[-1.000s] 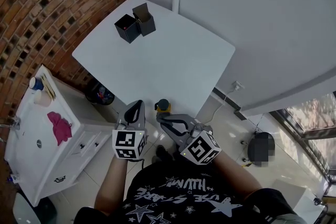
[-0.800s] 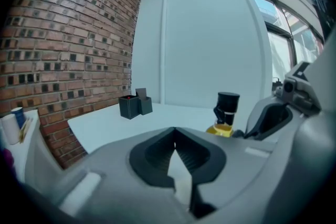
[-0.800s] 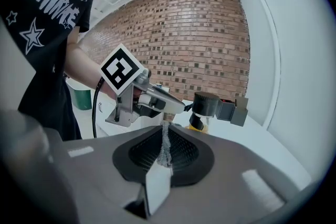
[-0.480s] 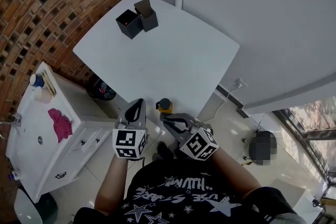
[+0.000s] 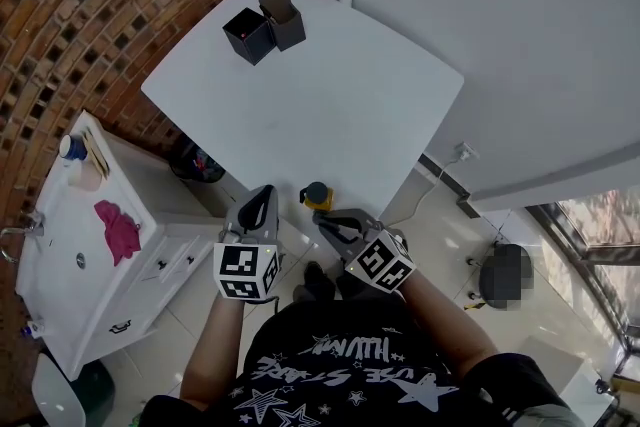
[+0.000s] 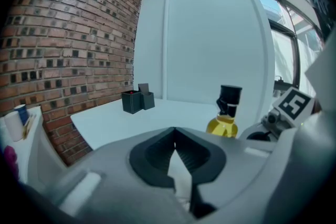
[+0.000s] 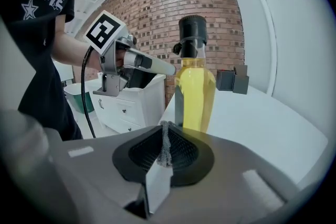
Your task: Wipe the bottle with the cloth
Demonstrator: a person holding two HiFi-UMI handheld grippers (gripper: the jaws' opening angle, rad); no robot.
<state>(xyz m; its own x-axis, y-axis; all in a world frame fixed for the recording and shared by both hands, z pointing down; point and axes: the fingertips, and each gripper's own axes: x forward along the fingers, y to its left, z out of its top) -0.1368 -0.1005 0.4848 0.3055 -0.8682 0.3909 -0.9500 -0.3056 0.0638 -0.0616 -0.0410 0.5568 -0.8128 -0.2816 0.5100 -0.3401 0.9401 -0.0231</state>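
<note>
A bottle of yellow liquid with a black cap (image 5: 315, 196) stands upright at the near corner of the white table (image 5: 330, 105). It shows in the left gripper view as the bottle (image 6: 227, 115) and close ahead in the right gripper view (image 7: 194, 86). My left gripper (image 5: 262, 196) hangs just left of it, jaws shut (image 6: 174, 131), nothing seen between them. My right gripper (image 5: 325, 220) sits just before the bottle, shut (image 7: 165, 126) on a thin grey fuzzy edge of cloth (image 7: 166, 145); the rest of the cloth is hidden.
Two black boxes (image 5: 262, 33) stand at the table's far corner. A white cabinet (image 5: 90, 265) at the left carries a pink rag (image 5: 116, 229) and small jars. A bin (image 5: 195, 177) sits under the table's left edge. The person's torso fills the bottom.
My right gripper has come down a little in front of the bottle and rolled slightly. The left gripper and the bottle have stayed put.
</note>
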